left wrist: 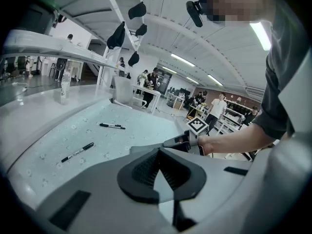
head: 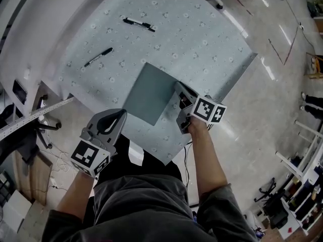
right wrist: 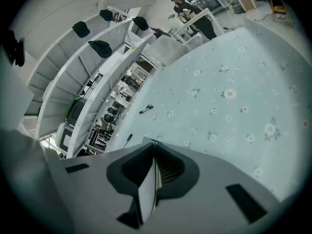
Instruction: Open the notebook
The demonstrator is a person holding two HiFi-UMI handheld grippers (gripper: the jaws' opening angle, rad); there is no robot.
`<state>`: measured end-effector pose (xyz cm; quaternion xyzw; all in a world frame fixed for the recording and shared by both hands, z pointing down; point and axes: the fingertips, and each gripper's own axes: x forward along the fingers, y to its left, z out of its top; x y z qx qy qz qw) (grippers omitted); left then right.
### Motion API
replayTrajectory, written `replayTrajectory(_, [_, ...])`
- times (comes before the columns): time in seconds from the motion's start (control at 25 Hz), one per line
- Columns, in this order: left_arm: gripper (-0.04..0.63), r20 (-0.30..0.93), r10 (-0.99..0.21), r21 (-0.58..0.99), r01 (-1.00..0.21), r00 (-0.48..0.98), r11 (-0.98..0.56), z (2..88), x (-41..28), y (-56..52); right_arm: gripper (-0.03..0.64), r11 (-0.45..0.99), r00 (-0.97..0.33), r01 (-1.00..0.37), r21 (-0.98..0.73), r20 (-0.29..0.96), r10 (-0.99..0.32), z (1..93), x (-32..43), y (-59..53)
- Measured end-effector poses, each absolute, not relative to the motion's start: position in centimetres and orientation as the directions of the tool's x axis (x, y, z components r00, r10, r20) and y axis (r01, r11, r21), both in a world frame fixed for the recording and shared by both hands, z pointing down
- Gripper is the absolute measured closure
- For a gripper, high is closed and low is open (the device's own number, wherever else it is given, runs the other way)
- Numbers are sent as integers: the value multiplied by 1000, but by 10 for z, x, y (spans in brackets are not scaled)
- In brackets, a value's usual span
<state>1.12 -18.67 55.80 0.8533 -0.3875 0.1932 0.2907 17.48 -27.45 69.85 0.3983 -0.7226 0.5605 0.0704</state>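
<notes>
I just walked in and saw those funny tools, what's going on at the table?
A person holds a hand-held gripper in each hand at a flowery table. The right hand-held gripper has pinched the right edge of the grey notebook, which isn't open yet. The left hand-held gripper hovers by the notebook's near corner, jaws together, holding nothing. A pen and a second pen lie farther back.

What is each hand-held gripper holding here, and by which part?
The right hand-held gripper pinches the flat grey-green notebook by its cover's right edge. The left hand-held gripper is shut, apparently on nothing.
</notes>
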Motion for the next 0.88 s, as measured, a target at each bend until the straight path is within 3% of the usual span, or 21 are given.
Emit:
replayTrajectory(0.36, [594, 509, -551, 356, -744, 661, -565, 545, -15, -187, 589, 83, -647, -673, -735, 530, -549, 656, 153, -278])
replayTrajectory(0.88, [595, 464, -534, 379, -703, 707, -602, 532, -106, -202, 591, 69, -569, -728, -682, 546, -615, 600, 84, -299])
